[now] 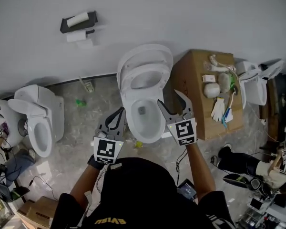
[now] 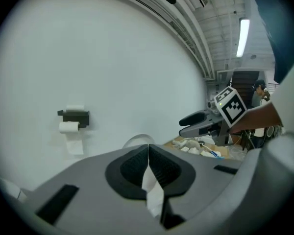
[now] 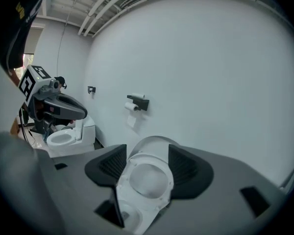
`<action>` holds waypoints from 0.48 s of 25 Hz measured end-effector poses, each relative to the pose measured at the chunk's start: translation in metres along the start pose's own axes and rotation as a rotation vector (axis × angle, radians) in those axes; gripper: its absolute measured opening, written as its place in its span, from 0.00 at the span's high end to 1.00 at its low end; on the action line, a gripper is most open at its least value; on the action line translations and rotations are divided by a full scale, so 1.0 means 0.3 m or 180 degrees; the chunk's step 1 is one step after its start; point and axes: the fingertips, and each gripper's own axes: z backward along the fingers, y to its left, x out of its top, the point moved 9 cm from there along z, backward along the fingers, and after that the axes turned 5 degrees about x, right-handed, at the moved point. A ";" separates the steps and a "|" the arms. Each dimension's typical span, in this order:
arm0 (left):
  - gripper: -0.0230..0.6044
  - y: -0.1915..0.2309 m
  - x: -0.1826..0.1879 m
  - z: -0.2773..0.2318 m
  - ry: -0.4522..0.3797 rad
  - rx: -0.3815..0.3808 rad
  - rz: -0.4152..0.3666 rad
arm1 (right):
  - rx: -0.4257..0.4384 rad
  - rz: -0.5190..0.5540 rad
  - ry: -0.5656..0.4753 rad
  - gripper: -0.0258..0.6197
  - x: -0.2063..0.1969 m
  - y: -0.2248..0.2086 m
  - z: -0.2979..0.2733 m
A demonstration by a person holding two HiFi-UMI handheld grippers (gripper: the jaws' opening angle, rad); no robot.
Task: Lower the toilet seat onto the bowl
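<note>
A second toilet [image 1: 38,123] stands on the floor at far left, and a paper roll holder [image 1: 78,22] hangs on the wall above. Both of the person's forearms reach forward from the body toward the middle toilet, one on each side of it. The left tongs [image 1: 120,112] point up and inward beside the bowl [image 1: 145,120], pads pressed together on nothing. The toilet seat [image 1: 144,75] stands raised, leaning back against the lid [image 1: 148,50] by the wall, apart from both tongs. The right tongs [image 1: 168,97] are held a little further forward by the bowl's right rim, spread wide and empty, with the seat framed between them. A cardboard box [image 1: 195,70] carrying gloves stands at right.
</note>
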 end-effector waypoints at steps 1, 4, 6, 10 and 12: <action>0.94 0.021 0.004 -0.018 -0.0016 -0.0016 0.0015 | -0.0028 0.0021 0.0021 0.55 0.005 -0.008 -0.028; 0.94 0.073 0.005 -0.064 -0.0037 -0.0054 0.0097 | -0.0071 -0.0096 0.0101 0.56 -0.012 -0.027 -0.112; 0.94 0.099 0.001 -0.094 -0.0027 -0.0083 0.0132 | -0.0070 -0.0225 0.0173 0.56 -0.032 -0.040 -0.170; 0.94 0.147 0.005 -0.148 -0.0027 -0.0158 0.0156 | -0.0111 -0.0045 0.0411 0.56 -0.073 -0.087 -0.293; 0.94 0.167 0.002 -0.159 -0.0054 -0.0188 0.0170 | -0.0098 0.0149 0.0541 0.56 -0.109 -0.112 -0.350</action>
